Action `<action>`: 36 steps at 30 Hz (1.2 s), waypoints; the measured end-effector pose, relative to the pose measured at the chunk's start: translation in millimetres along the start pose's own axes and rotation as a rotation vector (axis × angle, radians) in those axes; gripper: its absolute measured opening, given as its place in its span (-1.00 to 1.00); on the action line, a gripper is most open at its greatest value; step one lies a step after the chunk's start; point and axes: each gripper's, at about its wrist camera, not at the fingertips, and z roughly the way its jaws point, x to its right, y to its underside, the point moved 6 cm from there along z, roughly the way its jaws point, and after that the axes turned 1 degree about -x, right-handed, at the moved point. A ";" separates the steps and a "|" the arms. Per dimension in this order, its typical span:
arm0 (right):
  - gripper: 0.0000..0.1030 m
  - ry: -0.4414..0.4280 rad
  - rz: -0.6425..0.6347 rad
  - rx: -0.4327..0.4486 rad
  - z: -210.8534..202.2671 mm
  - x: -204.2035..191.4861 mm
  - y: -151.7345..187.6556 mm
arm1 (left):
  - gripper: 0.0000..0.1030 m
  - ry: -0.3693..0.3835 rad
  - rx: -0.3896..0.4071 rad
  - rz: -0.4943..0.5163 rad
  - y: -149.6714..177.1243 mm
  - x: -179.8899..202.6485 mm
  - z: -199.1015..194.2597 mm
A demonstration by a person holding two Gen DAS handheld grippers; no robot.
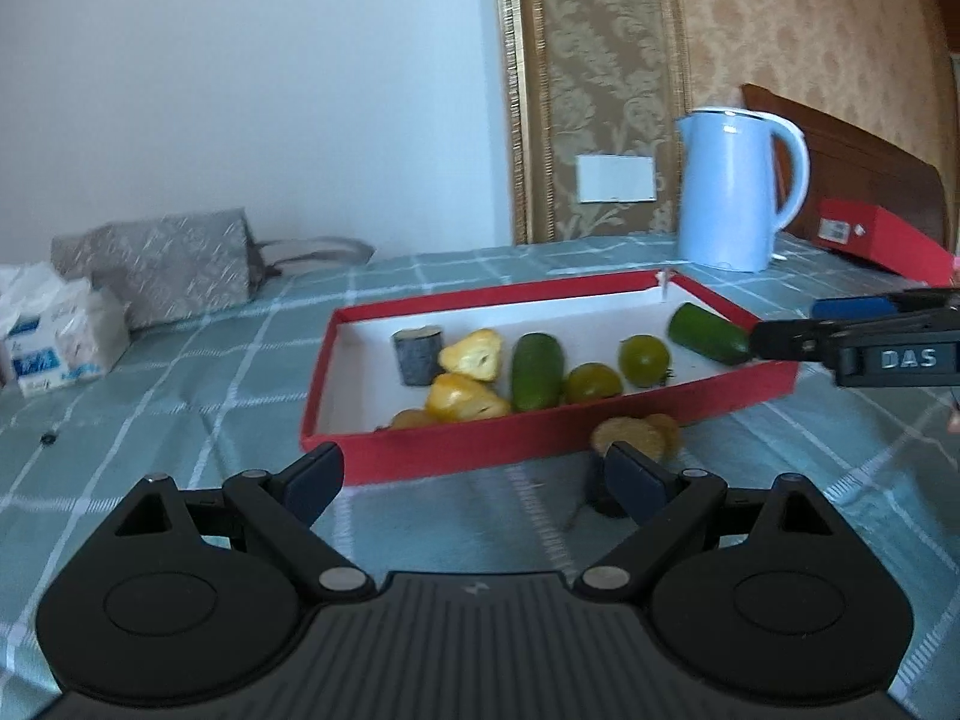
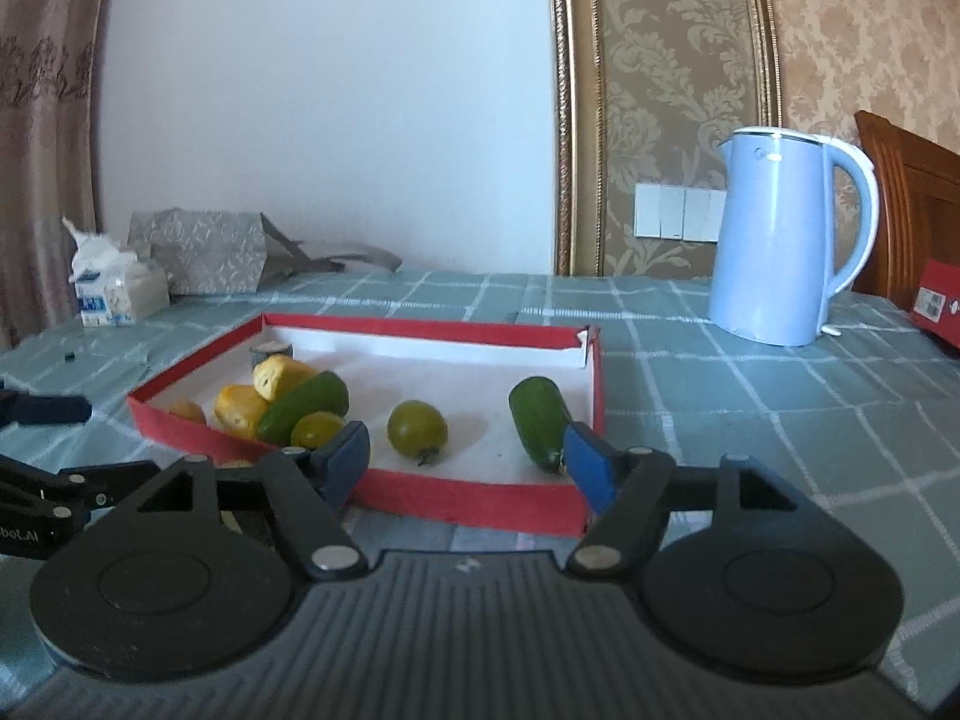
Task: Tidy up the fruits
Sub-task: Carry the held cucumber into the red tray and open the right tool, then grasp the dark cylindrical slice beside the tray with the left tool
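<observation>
A shallow red box (image 1: 456, 450) (image 2: 480, 501) with a white floor lies on the checked cloth. It holds two green cucumbers (image 1: 537, 371) (image 2: 540, 420), two green tomatoes (image 1: 643, 359) (image 2: 417, 427), yellow fruit pieces (image 1: 465, 381) (image 2: 264, 393) and a small grey cup (image 1: 418, 354). A brown kiwi (image 1: 636, 438) lies on the cloth just outside the box's near wall. My left gripper (image 1: 474, 480) is open and empty just before that wall, its right finger next to the kiwi. My right gripper (image 2: 468, 462) is open and empty at the box's near edge; it also shows in the left wrist view (image 1: 852, 342).
A light blue kettle (image 1: 735, 189) (image 2: 786, 240) stands behind the box on the right. A second red box (image 1: 876, 234) lies at the far right. A grey bag (image 1: 162, 264) and a tissue pack (image 1: 57, 330) sit at the back left.
</observation>
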 end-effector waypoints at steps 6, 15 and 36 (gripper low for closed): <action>0.35 -0.001 -0.022 -0.028 2.1 -4.3 4.3 | 0.84 0.068 0.000 0.050 -1.3 22.2 2.3; 0.35 0.024 0.053 -0.036 2.4 11.9 1.6 | 0.83 0.065 -0.090 0.048 -0.4 38.6 23.6; 0.54 0.009 0.052 -0.065 4.2 10.4 4.9 | 0.05 0.091 -0.187 0.032 1.8 47.1 45.0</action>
